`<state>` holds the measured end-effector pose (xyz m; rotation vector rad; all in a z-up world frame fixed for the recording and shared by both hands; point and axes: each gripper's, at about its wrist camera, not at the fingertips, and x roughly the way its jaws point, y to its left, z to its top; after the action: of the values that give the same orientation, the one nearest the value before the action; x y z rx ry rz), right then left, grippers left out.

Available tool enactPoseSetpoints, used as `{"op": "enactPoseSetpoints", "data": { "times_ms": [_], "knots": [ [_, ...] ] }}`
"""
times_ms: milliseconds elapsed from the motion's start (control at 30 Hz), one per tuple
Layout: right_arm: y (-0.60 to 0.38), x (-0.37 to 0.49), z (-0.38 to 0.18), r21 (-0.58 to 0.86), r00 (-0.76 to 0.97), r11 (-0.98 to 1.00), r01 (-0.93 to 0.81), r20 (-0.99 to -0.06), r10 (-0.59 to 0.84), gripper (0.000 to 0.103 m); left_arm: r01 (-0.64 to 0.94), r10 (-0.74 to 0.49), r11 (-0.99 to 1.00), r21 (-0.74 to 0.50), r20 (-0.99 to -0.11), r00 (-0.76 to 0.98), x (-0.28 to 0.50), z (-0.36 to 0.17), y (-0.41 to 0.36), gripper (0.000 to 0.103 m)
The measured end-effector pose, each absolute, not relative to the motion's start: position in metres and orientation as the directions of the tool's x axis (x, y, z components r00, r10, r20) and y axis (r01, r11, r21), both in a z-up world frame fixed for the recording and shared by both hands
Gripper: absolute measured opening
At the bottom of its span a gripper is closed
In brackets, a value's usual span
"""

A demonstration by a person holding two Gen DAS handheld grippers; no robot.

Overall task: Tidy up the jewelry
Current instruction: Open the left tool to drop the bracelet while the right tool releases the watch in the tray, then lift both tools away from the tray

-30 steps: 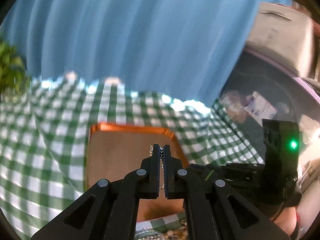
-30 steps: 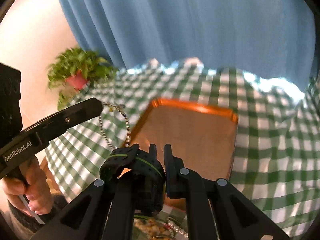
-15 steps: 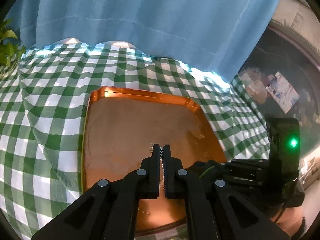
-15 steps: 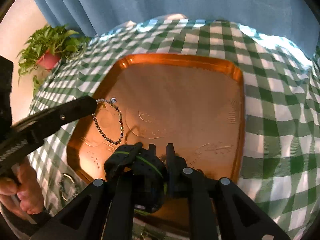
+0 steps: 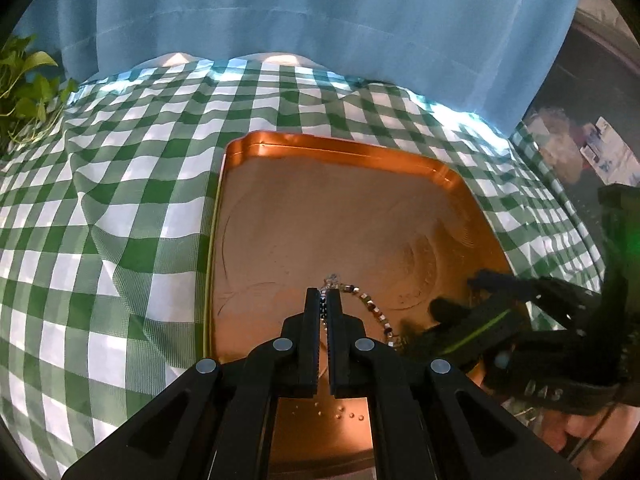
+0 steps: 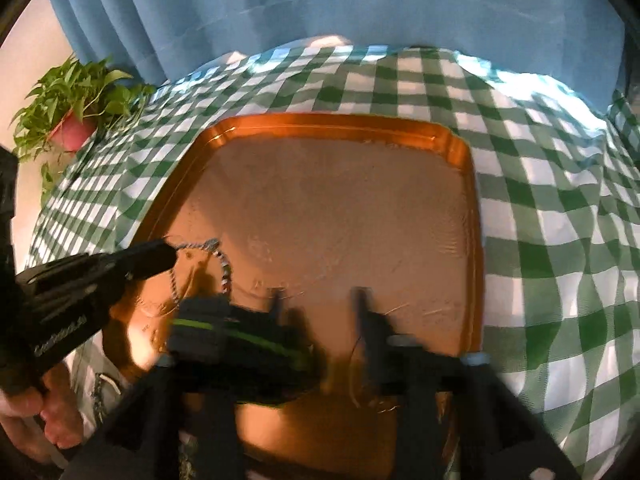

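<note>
The left tool (image 5: 324, 302) is pinching the bracelet (image 5: 374, 312) low over the tray's (image 5: 344, 142) near left corner while the right tool (image 6: 318, 294) is spreading empty; next, I judge, releasing it flat.

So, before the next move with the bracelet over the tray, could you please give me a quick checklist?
1. Left gripper shut on beaded bracelet: ok.
2. Bracelet over copper tray, not the checked cloth: ok.
3. Right gripper jaws opening, nothing between them: ok.
4. Black band fully released onto tray: cannot tell, blurred.
5. Bracelet touching tray floor: cannot tell.
</note>
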<state>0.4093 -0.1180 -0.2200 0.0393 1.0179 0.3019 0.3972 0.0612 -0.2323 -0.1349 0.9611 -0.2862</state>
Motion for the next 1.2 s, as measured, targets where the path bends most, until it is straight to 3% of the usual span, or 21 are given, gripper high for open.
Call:
{"op": "enactPoseSetpoints", "data": {
  "times_ms": [33, 133, 167, 267, 300, 600, 867, 1033, 1200],
  "knots": [
    [-0.118, 0.411, -0.221, 0.159, 0.482, 0.962, -0.222, -0.84, 0.251, 0.088, 0.181, -0.299, 0.954, -0.238, -0.78, 0.55, 0.396, -0.23, 0.062, 0.003],
    [-0.116, 0.412, -0.221, 0.171, 0.462, 0.958, -0.232, -0.847, 0.263, 0.088, 0.155, -0.282, 0.959, -0.236, -0.786, 0.551, 0.397, -0.229, 0.067, 0.012],
    [-0.115, 0.41, -0.22, 0.173, 0.455, 0.956, -0.235, -0.85, 0.266, 0.088, 0.149, -0.288, 0.957, -0.247, -0.79, 0.541, 0.398, -0.23, 0.069, 0.021],
    [-0.115, 0.399, -0.214, 0.157, 0.466, 0.952, -0.264, -0.843, 0.268, 0.088, 0.13, -0.277, 0.96, -0.247, -0.782, 0.559, 0.394, -0.229, 0.073, 0.069],
    [-0.114, 0.393, -0.211, 0.135, 0.47, 0.952, -0.276, -0.845, 0.256, 0.088, 0.132, -0.273, 0.961, -0.241, -0.777, 0.568, 0.393, -0.227, 0.073, 0.074],
    [-0.119, 0.369, -0.191, 0.167, 0.521, 0.932, -0.323, -0.791, 0.322, 0.088, 0.159, -0.204, 0.978, -0.135, -0.782, 0.589, 0.379, -0.227, 0.067, 0.074],
    [-0.11, 0.363, -0.19, 0.215, 0.546, 0.909, -0.358, -0.741, 0.39, 0.089, 0.146, -0.222, 0.975, -0.167, -0.763, 0.607, 0.364, -0.21, 0.077, 0.074],
    [-0.108, 0.343, -0.179, 0.287, 0.544, 0.891, -0.351, -0.712, 0.444, 0.094, 0.147, -0.237, 0.972, -0.186, -0.743, 0.626, 0.329, -0.186, 0.076, 0.074],
    [-0.116, 0.303, -0.151, 0.294, 0.604, 0.909, -0.295, -0.68, 0.416, 0.096, 0.146, -0.23, 0.973, -0.178, -0.718, 0.657, 0.283, -0.151, 0.077, 0.075]
  ]
}}
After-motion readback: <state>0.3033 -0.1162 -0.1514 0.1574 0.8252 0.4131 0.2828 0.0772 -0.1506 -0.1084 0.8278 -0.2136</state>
